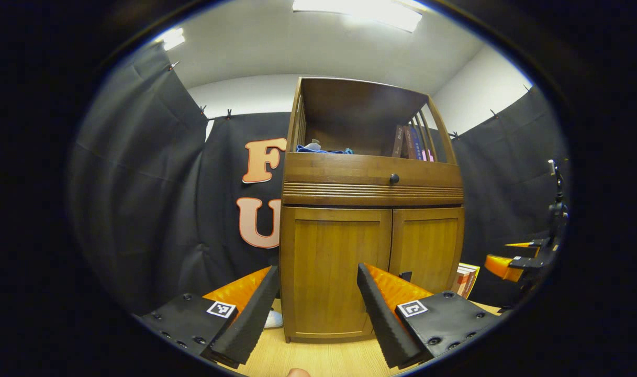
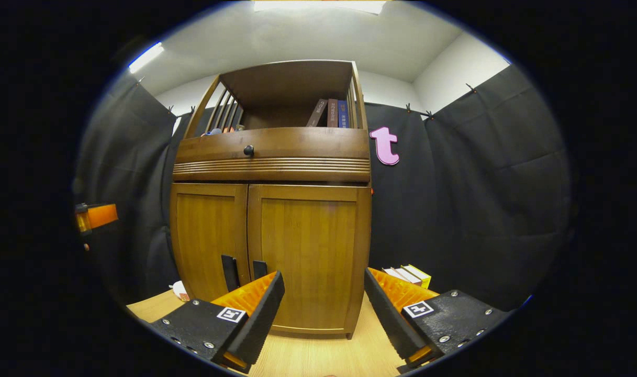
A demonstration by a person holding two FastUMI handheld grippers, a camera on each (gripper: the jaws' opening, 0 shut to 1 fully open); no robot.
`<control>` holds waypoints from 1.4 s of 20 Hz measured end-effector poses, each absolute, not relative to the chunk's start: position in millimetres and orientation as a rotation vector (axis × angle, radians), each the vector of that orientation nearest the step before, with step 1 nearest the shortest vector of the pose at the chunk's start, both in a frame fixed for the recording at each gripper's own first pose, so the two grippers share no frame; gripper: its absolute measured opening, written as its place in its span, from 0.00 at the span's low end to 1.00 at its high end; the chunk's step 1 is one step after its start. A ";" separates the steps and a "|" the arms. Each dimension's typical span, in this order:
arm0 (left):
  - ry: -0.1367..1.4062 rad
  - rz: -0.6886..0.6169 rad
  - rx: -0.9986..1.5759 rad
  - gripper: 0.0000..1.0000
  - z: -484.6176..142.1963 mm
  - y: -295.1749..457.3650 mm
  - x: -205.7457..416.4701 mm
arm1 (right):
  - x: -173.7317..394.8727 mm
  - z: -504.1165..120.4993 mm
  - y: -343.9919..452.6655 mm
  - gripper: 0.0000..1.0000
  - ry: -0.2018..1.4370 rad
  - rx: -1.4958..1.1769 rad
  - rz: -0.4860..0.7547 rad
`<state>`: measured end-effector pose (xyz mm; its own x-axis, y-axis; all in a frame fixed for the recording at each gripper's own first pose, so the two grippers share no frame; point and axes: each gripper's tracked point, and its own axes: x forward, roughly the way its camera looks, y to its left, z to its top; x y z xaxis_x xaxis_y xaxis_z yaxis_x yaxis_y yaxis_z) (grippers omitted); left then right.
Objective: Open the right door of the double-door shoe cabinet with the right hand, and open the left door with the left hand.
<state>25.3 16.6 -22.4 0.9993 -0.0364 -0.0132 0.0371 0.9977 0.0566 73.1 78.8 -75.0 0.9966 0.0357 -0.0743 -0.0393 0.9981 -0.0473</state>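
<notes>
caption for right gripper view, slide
Open right gripper faces the shoe cabinet, both doors shut, handles untouched.

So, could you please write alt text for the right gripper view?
A wooden shoe cabinet stands with its right door and left door shut, two dark handles at the seam. The right gripper's open tongs hang in front, holding nothing. Books stand on the top shelf.
</notes>
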 end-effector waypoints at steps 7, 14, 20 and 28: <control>-0.007 0.030 0.063 0.98 -16.8 44.7 8.4 | 130.6 -139.9 148.8 0.94 0.103 -0.053 0.097; -0.042 0.045 0.103 0.95 0.7 64.3 -11.9 | 180.0 -187.1 189.7 1.00 0.145 -0.048 0.121; -0.063 0.057 0.113 0.94 5.8 74.8 -18.5 | 219.1 -233.1 202.7 0.90 0.231 -0.017 0.114; -0.025 0.091 0.115 0.94 -9.2 92.2 -9.3 | 245.8 -245.0 206.5 0.53 0.251 0.053 0.117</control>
